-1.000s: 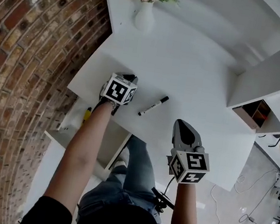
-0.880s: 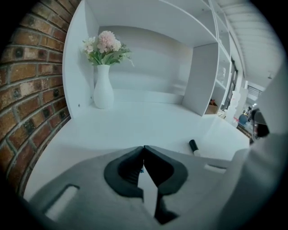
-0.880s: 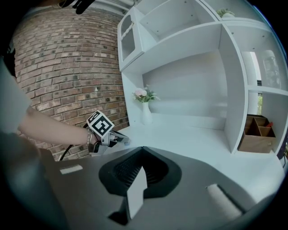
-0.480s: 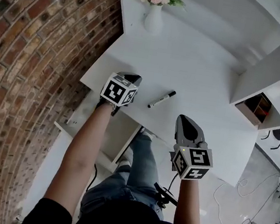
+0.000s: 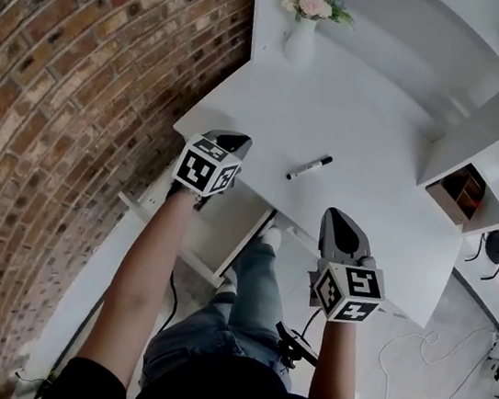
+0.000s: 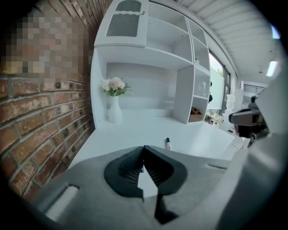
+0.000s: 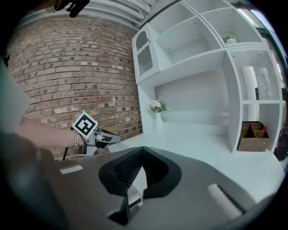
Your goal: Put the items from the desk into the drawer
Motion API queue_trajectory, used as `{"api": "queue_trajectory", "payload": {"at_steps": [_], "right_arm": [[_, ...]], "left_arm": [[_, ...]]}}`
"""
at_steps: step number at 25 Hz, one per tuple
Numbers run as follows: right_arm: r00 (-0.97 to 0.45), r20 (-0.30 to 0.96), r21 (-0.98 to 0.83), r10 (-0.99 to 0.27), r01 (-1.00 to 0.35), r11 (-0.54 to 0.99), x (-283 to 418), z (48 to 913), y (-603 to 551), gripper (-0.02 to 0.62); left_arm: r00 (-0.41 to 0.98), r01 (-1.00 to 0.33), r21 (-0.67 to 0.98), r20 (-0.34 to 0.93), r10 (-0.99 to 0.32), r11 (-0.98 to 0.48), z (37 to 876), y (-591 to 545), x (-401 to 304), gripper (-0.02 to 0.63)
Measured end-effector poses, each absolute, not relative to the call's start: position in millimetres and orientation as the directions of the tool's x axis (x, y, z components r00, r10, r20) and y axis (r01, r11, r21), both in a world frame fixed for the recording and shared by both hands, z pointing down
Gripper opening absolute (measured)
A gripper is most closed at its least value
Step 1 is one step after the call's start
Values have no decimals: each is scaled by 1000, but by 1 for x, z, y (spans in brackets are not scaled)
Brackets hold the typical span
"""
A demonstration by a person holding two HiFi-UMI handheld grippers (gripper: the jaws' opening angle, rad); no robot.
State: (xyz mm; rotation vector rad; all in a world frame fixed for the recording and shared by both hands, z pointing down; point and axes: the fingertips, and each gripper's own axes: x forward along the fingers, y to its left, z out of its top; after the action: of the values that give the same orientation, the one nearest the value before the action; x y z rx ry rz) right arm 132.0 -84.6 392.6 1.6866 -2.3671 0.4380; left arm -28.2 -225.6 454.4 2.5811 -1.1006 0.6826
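Left claw [image 5: 234, 138] is held at the near-left edge of the white surface [image 5: 373, 119], directly above the open drawer [image 5: 212, 235]. In the left gripper view its jaws are seen pressed together at the tips, clenched on nothing. The marker cube is turned up toward the head camera.

Right claw [image 5: 333, 214] is held at the near edge of the surface, to the right of the left one and well apart from it. Its jaws are likewise clenched, tips meeting, with nothing between them.

The marker pen [image 5: 309, 167] is left lying flat on the surface, a bit farther out than both claws and roughly between them. It is touched by neither. It is laid at an angle, with one end toward the far right. In the left gripper view it is seen ahead and slightly right of the jaw tips.

The drawer is pulled out from under the near-left part of the surface, beside the brick wall [image 5: 69, 102]. Its contents cannot be made out.

A white vase [image 5: 301, 42] with pink flowers is stood upright at the far-left corner of the surface, well away from the pen. A shelf unit [image 5: 485, 118] is mounted at the right, with a wooden box [image 5: 459, 193] set in its low compartment.
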Motion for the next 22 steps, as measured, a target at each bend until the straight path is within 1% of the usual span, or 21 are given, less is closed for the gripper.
{"api": "queue_trajectory", "payload": {"at_steps": [7,14,22], "right_arm": [[-335,340,-127,-879,-942,310,118,399,-73,6],[-362,374,-139,-854,-932,334,100,416,-73,6],[-363,422,-146,-831,-932,333,92,440,-83,6]], "left_arm": [[588,-758,70,502,-634,-648,461,-195,-63,0],[569,-799,169,522,-635,-578,501,-165,-89,0],[543,-822,257,623,-563,-508,571,-147,-105,0]]}}
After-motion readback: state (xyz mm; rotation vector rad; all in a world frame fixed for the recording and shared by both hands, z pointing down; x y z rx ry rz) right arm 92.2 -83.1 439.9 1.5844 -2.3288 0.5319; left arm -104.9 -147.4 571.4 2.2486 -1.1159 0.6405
